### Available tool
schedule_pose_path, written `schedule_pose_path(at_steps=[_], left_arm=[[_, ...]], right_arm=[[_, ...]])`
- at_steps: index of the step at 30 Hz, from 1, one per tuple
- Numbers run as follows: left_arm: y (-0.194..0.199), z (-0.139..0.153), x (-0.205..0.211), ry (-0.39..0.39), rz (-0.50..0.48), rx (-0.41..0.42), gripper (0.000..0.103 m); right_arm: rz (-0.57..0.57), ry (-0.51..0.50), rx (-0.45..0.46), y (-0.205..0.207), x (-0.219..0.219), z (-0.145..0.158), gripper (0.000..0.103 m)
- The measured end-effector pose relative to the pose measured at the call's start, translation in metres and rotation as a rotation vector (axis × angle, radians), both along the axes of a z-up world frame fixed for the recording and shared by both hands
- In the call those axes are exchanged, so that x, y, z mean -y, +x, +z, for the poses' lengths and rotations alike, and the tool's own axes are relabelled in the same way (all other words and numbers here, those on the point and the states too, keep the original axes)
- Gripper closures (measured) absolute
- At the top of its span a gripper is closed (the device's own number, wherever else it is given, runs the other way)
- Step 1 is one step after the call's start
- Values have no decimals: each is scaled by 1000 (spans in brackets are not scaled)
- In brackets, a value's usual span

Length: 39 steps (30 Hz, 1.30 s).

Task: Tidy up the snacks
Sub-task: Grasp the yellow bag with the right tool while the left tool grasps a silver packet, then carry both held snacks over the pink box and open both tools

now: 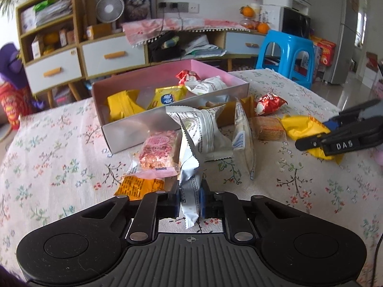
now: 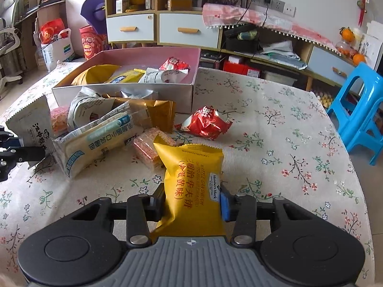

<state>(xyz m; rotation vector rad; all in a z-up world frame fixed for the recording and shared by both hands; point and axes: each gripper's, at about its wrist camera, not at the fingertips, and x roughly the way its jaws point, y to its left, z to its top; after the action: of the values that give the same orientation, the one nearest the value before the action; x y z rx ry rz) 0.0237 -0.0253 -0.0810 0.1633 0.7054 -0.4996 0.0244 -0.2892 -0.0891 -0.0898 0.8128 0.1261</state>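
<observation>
A flowered tablecloth [image 2: 275,124] covers the table, with a pink box [image 1: 134,129] of snacks at the back and loose packets heaped in front of it. The left gripper [image 1: 190,197] is pinching a white packet [image 1: 190,167], standing it on edge beside the pile. The right gripper [image 2: 191,204] squeezes a yellow wafer packet [image 2: 191,174], just in front of a red packet [image 2: 205,122].

Pink box [image 1: 153,76], floral tablecloth [image 1: 59,157], yellow wafer packet [image 2: 194,181]
</observation>
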Motion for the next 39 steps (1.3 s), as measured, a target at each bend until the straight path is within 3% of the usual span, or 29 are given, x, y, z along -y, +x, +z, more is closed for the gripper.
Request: schedule_pose_path(at_steps=[10, 22, 39], left_arm=[[3, 14, -11, -100, 52, -106, 91], [1, 39, -24, -216, 92, -177, 91], [20, 78, -25, -323, 137, -135, 91]], right_arm=[[-26, 93, -53, -5, 2, 14, 73], [-21, 157, -50, -10, -3, 41, 73], [-22, 242, 16, 11, -20, 81, 73]])
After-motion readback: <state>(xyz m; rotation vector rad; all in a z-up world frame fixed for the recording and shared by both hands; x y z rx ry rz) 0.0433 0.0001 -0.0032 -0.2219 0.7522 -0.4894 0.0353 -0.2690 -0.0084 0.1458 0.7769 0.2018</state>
